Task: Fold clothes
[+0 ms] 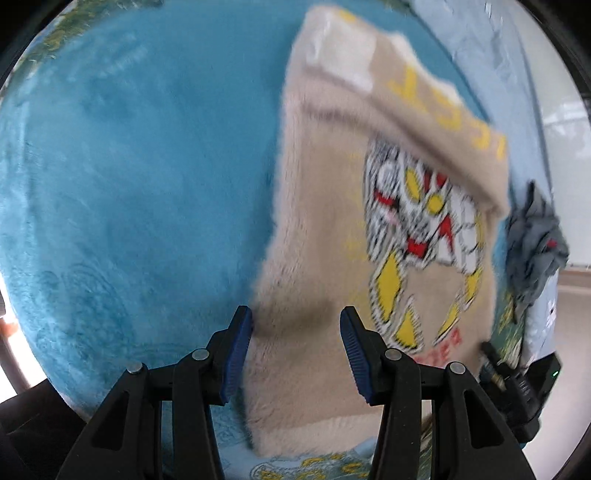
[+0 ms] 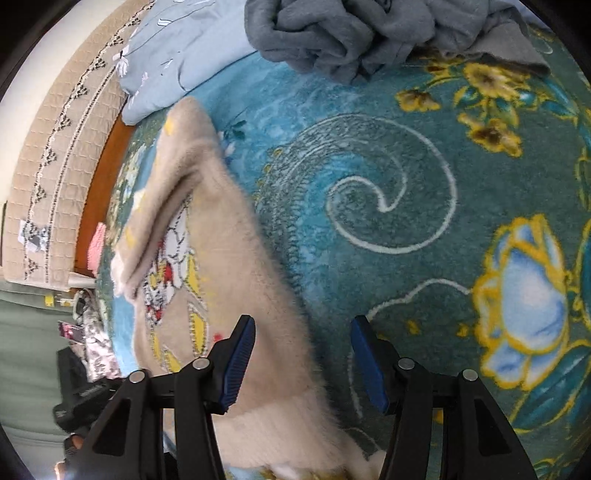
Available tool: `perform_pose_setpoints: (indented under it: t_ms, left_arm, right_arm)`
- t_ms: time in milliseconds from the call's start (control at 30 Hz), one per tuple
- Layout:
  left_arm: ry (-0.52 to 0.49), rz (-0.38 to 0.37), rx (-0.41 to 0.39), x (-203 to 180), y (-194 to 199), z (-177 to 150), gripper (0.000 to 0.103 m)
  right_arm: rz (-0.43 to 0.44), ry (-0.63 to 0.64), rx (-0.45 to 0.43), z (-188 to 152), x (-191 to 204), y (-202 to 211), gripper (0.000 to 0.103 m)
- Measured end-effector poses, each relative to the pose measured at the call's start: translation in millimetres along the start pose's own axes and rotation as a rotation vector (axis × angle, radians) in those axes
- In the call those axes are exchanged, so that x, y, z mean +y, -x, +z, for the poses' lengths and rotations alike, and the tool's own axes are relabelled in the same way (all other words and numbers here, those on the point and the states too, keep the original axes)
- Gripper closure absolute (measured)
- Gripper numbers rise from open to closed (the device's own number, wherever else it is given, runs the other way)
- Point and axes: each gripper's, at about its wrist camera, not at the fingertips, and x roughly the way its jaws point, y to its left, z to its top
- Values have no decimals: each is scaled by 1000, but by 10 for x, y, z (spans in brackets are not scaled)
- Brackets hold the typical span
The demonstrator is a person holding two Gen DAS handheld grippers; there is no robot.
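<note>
The fuzzy sweater (image 1: 325, 236) was beige, with a cartoon robot print in white, black, red and yellow, plus yellow lettering on the folded-over part. Under it the blanket (image 2: 388, 192) was teal-blue with white swirl lines, yellow flowers and a big pale-blue bloom edged in yellow. A crumpled garment (image 2: 354, 33) was slate grey, and the pillow (image 2: 177, 55) light blue. Both grippers had black arms with blue pads (image 1: 236, 354).
</note>
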Motion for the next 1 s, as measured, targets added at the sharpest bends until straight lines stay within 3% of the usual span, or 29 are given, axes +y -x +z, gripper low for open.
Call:
perform_pose_setpoints:
  t_ms: [167,333,467,500,567,833,1000]
  left_arm:
    - [34,-35,54,120,-103,-13,53]
    - [-22,-10,64,5,-133,-58,53]
    - [-42,9,46,-30,-111,-85,81]
    - [-51,6,25,-45,-68,-95,88]
    - [-67,-4,-18,-81,26,-122,91]
    - [-133,-80,-152,-298,584,-365,93]
    - [-198,-158,-186,-429,926,-636,93]
  right_arm:
    - [66,-33,31,-30,-1,-64,49]
    - [75,-46,84,-129,39,-130,75]
    - [80,-40,103,-109,161,-95,89]
    - [82,-37,106,-101,196,-79,90]
    - [84,-10,98,-52,314,21,91]
    - [124,149,10,126,787,741,93]
    - [151,176,-18,46,798,1087,93]
